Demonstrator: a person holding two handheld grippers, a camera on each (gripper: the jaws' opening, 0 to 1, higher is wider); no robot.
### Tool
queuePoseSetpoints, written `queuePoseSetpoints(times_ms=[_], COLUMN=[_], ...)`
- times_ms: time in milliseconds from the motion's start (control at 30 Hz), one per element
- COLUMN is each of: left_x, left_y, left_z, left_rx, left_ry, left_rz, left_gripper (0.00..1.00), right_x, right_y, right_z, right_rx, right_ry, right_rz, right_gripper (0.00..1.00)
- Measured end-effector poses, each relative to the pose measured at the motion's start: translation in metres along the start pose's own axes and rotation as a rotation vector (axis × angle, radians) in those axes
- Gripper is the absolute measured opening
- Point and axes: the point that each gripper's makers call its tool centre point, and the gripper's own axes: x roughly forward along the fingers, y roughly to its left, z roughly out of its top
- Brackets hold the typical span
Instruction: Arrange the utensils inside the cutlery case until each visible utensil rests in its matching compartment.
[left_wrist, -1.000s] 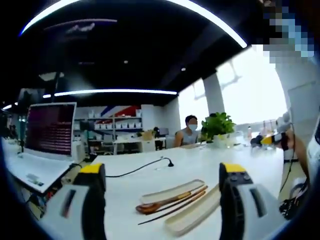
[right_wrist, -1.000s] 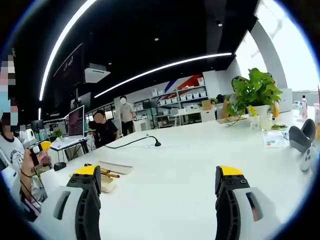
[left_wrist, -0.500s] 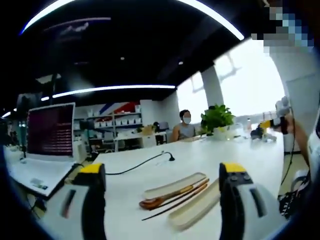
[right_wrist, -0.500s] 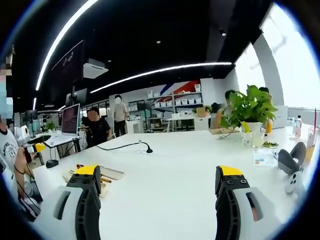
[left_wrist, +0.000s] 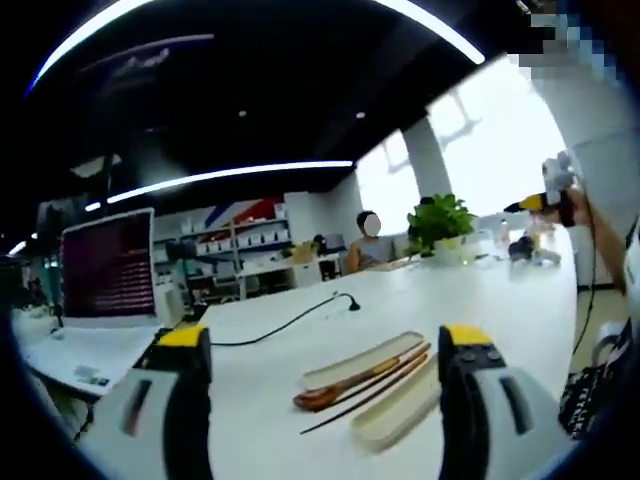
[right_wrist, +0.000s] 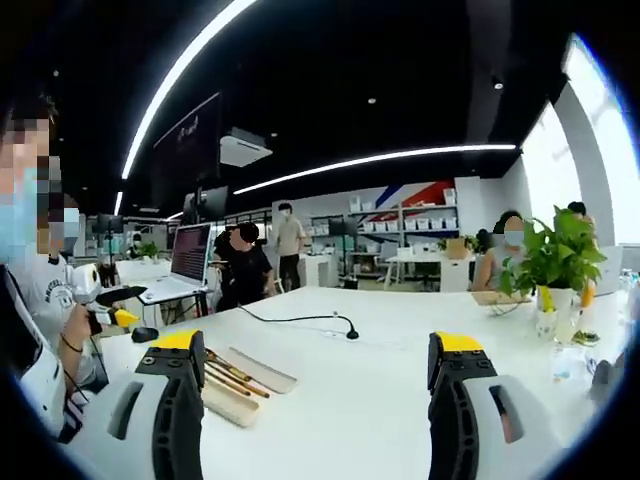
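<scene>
utensils: wooden spoon (left_wrist: 335, 392) and chopsticks (left_wrist: 372, 393) lie on white table (left_wrist: 500, 310), between case tray (left_wrist: 395, 412) on near side and lid (left_wrist: 360, 361) on far side, none inside yet. left gripper (left_wrist: 325, 345) wide, empty, set just ahead between jaws, long axis running near-left to far-right. right gripper (right_wrist: 312, 352) wide, empty; case (right_wrist: 229, 405) lies low left by its left jaw. left looks nearer.

Open-plan office: desks (right_wrist: 420, 350), laptop (left_wrist: 105, 285), shelving (right_wrist: 415, 225)
</scene>
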Motion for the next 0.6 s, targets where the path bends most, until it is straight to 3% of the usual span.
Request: queuePoseSetpoints(times_ms=[167, 300, 600], left_x=[0.002, 0.003, 0.005], left_y=[-0.002, -0.002, 0.003], left_z=[-0.005, -0.005, -0.009], left_rx=[0.011, -0.001, -0.047], left_ry=[0.017, 0.01, 0.008], left_rz=[-0.014, -0.022, -0.032], left_gripper=[1.0, 1.0, 1.0], right_x=[0.022, 0.035, 0.06], right_y=[0.015, 0.029, 0.024], right_z=[0.006, 0.014, 0.021], right_rx=[-0.073, -0.072, -0.114], right_ry=[0.042, 0.033, 0.063], right_rz=[0.055, 0.131, 0.156], right_gripper=[0.98, 0.99, 0.99])
